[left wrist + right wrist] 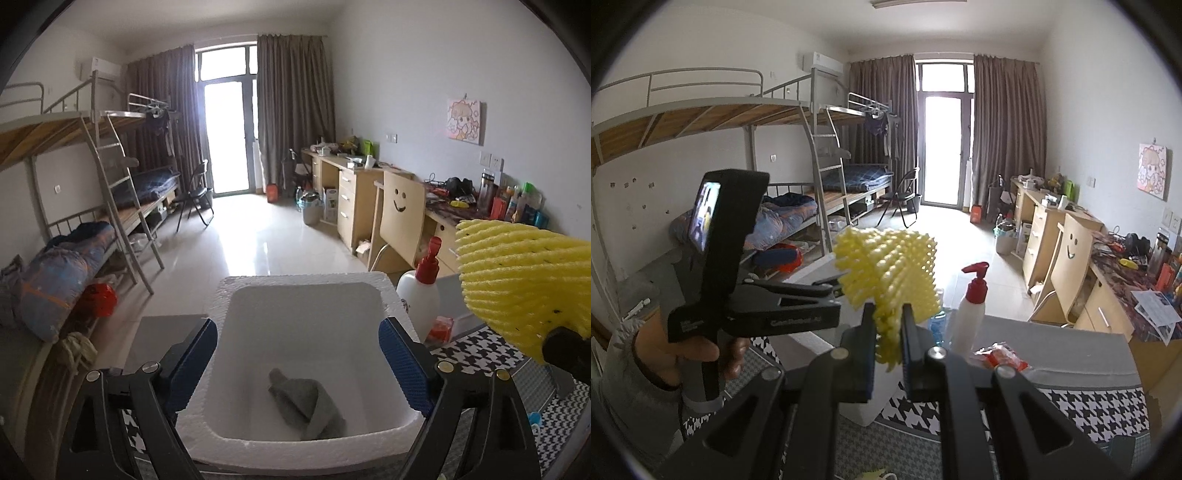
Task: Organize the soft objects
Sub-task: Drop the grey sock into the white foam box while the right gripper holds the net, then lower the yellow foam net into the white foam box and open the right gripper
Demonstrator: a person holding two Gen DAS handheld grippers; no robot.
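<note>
Left wrist view looks down into a white foam box (310,291) that sits on the bench (491,350), which has a black and white checked cloth on it. The left gripper (298,363) is wide open, with one blue pad (192,365) on each side of the box. Nothing is between the pads. A small gray cloth (308,404) lies crumpled on the bottom of the box, near the front wall.

The right gripper (888,345) is squeezed shut on a yellow foam net (890,273). The bottom of the net is pinched between the two black fingers, and the rest fans out above them. In the left wrist view the same net (517,280) is up in the air to the right of the box, not touching it.

A white bottle with a red pump top (971,306) stands on the bench just beside the box. A red packet (1003,356) lies near the bottle. In the right wrist view a hand (698,350) in a gray sleeve holds the handle of the left gripper.
</note>
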